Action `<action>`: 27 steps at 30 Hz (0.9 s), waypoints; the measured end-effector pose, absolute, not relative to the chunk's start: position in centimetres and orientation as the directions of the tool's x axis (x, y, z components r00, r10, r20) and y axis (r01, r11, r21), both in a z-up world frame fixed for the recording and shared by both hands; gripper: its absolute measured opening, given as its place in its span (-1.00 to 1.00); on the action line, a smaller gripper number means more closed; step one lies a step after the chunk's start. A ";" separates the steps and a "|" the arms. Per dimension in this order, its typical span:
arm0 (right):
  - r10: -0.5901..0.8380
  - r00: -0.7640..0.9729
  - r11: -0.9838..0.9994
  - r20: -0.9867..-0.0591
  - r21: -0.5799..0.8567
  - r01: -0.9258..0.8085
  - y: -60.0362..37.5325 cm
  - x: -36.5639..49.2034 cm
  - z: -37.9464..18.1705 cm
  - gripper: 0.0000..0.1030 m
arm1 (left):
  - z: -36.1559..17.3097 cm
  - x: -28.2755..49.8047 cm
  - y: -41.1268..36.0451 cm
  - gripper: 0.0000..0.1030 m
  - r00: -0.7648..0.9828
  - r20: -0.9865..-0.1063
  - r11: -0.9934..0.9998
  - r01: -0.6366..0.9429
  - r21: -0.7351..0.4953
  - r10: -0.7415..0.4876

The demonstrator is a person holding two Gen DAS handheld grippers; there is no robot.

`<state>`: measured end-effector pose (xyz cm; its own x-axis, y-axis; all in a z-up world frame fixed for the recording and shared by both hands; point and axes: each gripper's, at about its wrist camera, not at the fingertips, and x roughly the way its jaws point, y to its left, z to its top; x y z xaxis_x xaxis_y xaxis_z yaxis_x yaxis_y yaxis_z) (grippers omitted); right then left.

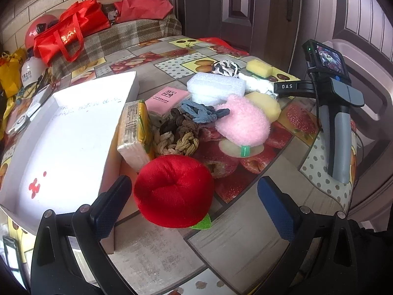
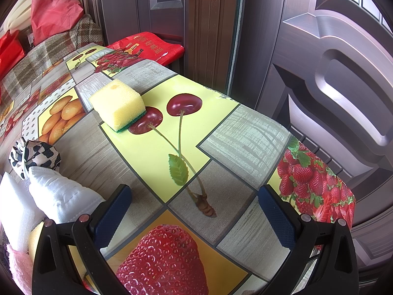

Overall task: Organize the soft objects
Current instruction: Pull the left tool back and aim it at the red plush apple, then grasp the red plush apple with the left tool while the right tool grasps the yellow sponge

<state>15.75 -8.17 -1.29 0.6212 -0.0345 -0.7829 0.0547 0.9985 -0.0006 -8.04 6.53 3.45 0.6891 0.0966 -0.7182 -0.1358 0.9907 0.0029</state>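
Observation:
In the left wrist view my left gripper (image 1: 194, 206) is open, its blue pads on either side of a red plush apple (image 1: 173, 191) that lies on the table beside a white box lid (image 1: 66, 142). Behind it lie a tissue pack (image 1: 135, 132), knotted hair ties (image 1: 179, 132), a pink fluffy pad (image 1: 243, 123), a pink packet (image 1: 168, 99) and white foam (image 1: 216, 87). The right gripper's handle (image 1: 339, 132) stands at the right. In the right wrist view my right gripper (image 2: 195, 211) is open and empty over the tablecloth; a yellow sponge (image 2: 118, 105) lies ahead.
Red bags (image 1: 71, 32) and a checked cloth (image 1: 127, 34) lie beyond the table's far edge. A brown door (image 2: 331, 73) stands close behind the table's right edge. A cow-print scrunchie (image 2: 34, 157) and a white cloth (image 2: 61, 196) lie left of the right gripper.

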 end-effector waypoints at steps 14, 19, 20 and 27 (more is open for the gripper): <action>-0.035 0.621 0.999 -0.783 -0.001 0.055 -8.2 15.8 -1.3 1.00 | 1.6 -5.2 6.3 0.99 0.635 -0.767 0.992 -0.125 0.016 0.092; -0.035 0.621 0.999 -0.783 -0.001 0.055 -8.2 15.8 -1.3 1.00 | 1.0 -4.7 5.9 0.99 0.618 -0.784 0.995 -0.097 0.000 0.060; -0.035 0.621 0.999 -0.783 -0.001 0.055 -8.2 15.8 -1.3 1.00 | 1.1 -4.7 6.1 0.99 0.625 -0.779 0.995 -0.096 -0.014 0.049; -0.034 0.621 0.999 -0.783 -0.001 0.055 -8.2 15.8 -1.3 1.00 | 1.3 -4.6 6.7 0.99 0.635 -0.772 0.993 -0.113 -0.041 0.041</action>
<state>15.75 -8.17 -1.30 0.6211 -0.0345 -0.7829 0.0546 0.9985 -0.0006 -4.60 6.70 1.29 0.6349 0.0405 -0.7715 -0.1133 0.9927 -0.0411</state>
